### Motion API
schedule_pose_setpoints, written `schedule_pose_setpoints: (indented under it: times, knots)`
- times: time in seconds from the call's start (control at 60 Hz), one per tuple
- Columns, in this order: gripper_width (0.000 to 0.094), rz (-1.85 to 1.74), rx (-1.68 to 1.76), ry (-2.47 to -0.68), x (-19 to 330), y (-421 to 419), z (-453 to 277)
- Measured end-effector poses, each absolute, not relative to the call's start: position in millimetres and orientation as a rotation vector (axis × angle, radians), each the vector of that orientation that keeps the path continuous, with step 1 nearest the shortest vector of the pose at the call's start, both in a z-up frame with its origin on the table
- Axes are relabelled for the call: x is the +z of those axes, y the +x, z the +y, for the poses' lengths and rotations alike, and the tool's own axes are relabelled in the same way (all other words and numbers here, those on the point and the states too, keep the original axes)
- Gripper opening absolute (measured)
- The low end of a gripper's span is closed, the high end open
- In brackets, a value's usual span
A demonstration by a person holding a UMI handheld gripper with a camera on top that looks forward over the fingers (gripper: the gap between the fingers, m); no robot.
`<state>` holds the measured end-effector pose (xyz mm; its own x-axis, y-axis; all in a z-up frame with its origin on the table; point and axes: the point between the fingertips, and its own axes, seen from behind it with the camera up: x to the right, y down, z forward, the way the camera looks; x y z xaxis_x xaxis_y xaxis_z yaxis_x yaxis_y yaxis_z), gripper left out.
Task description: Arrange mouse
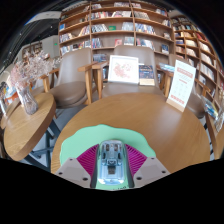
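A pale, partly see-through computer mouse (112, 165) sits between my two fingers, its length pointing away from me. My gripper (112, 152) is shut on the mouse, with the pink pads (88, 159) pressing on both of its sides. Under and ahead of the mouse lies a light green mat (100, 134) on a round wooden table (165, 118). I cannot tell whether the mouse rests on the mat or is held just above it.
Wooden chairs (97, 78) stand at the table's far side. Two upright sign cards stand there, one in the middle (124, 69) and one to the right (181, 83). A second table (22, 125) with a vase (27, 97) is at the left. Bookshelves (110, 25) line the back.
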<state>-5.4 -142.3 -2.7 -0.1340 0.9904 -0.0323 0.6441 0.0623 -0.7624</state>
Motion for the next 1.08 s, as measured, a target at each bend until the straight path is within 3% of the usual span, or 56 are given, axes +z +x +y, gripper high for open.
schedule_pose_setpoints:
  times: [0.15,0.267,0.317,0.567,0.767,1.083]
  knots:
    - [0.0505,-1.795,0.838,-1.600,-10,-7,-139]
    - [0.0787,-1.759,0.843,-1.609,5,1,-136]
    - [0.0839,-1.746,0.864,-1.598,21,11,-134]
    - [0.0845,-1.685,0.916,-1.535,96,118,-102]
    - [0.0848,-1.672,0.899,-1.516,97,201,-77]
    - [0.0850,-1.660,0.894,-1.503,88,248,-56]
